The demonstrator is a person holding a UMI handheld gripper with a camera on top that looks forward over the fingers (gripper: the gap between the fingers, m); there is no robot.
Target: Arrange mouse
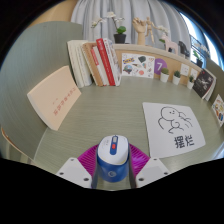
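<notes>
Gripping the mouse (pixel 110 157), the tool (pixel 110 172) hovers over a grey-green table (pixel 110 110) backed by books (pixel 95 62).

Handheld tool (pixel 111 176) with two pale whitish fingers (pixel 70 171), angular flat-faced tips, bright magenta pads (pixel 87 159) lining their inner faces

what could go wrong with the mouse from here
The mouse sits between the fingers of the gripper, but whether both pads press it is unclear, so it might slip or twist when moved. The white mat lies ahead and to one side; the mouse could land askew or half off it. A wide swing might knock the leaning books or the tan booklet.
</notes>
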